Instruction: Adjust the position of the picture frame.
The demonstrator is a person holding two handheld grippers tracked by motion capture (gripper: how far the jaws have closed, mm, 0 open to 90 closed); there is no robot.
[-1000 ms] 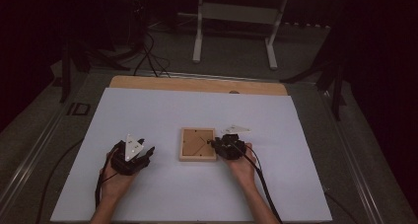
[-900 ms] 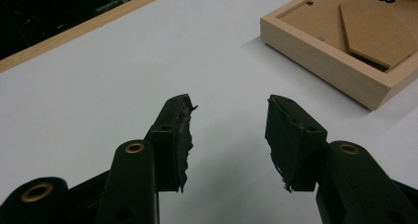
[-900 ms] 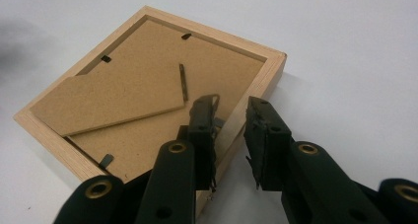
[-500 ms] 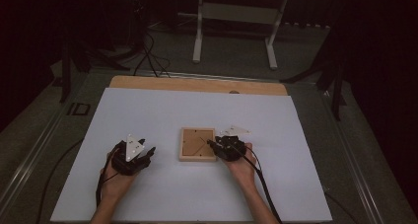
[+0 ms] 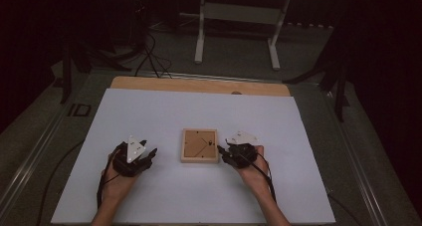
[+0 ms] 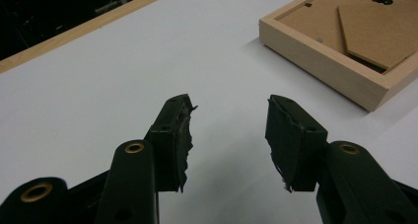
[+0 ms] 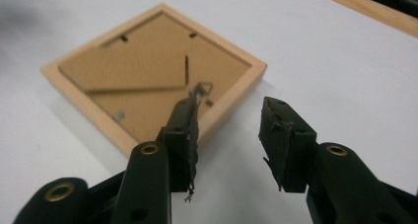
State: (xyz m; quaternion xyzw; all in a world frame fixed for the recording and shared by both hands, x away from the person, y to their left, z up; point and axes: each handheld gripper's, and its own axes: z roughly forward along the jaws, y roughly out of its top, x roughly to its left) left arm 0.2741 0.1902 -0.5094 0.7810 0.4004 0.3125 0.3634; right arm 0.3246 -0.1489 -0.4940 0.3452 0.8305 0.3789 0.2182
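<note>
Near edge of the table (image 5: 164,111): two forearms come in, one gripper per hand. Left gripper (image 5: 149,154) sits left of the frame (image 5: 199,145), well apart from it, parked on the white sheet, probably just waiting. Its jaws stand about half open, nothing between them, pads (image 6: 180,130) clear of everything; in the left gripper view the frame's corner (image 6: 345,41) lies off to the upper right. Right gripper (image 5: 220,150) is just beside the frame's right edge, pointing at it. Its jaws have just been opening and now stand about half apart, with nothing pinched; in the right gripper view (image 7: 226,135) one pad (image 7: 185,130) hangs over the frame's near corner and the other over bare sheet, so it looks like a let-go, not a grip. The frame lies face down mid-table, flat, backing board and stand leg up, likely so the back can be worked. Small hanger (image 7: 201,90) sits by the right pad tip; contact can't be told. Farther back, the bare wooden strip along the table's far edge.
</note>
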